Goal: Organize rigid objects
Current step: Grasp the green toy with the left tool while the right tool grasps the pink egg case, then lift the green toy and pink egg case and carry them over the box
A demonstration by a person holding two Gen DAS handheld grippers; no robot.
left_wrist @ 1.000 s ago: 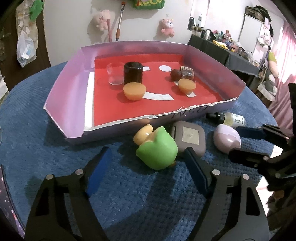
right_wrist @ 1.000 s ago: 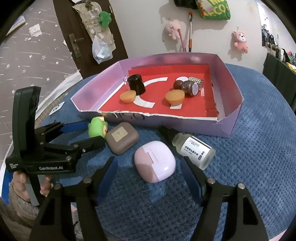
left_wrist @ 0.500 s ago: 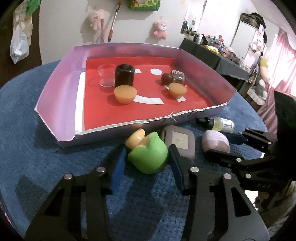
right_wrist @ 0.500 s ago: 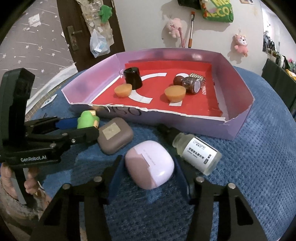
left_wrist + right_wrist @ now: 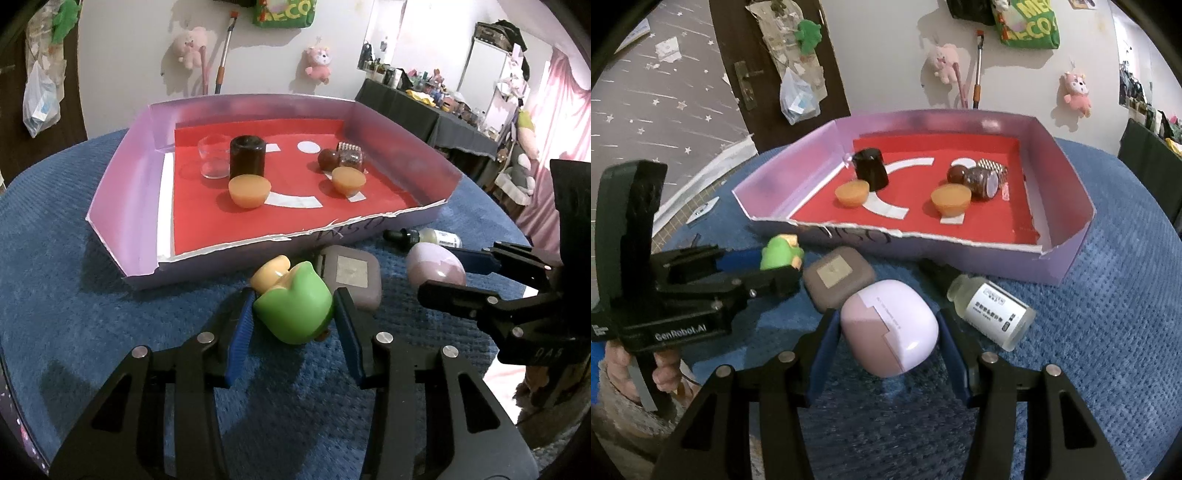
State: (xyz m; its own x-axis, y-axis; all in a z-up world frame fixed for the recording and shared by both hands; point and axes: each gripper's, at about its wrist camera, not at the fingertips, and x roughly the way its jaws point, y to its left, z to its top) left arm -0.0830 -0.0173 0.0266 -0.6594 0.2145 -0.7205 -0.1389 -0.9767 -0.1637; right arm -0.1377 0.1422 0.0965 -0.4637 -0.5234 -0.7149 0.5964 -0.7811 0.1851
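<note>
Only the right wrist view shows fingers point(image 5: 666, 373) behind the left hand-held gripper point(image 5: 775, 271) clenching the green toy point(image 5: 781, 254).

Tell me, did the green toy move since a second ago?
No. The green toy lies in the same place just before the box edge; only the left gripper has been closing around it.

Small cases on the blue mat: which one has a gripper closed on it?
The lilac case, held by the right gripper. The brown case with the pale square label lies free beside it.
</note>
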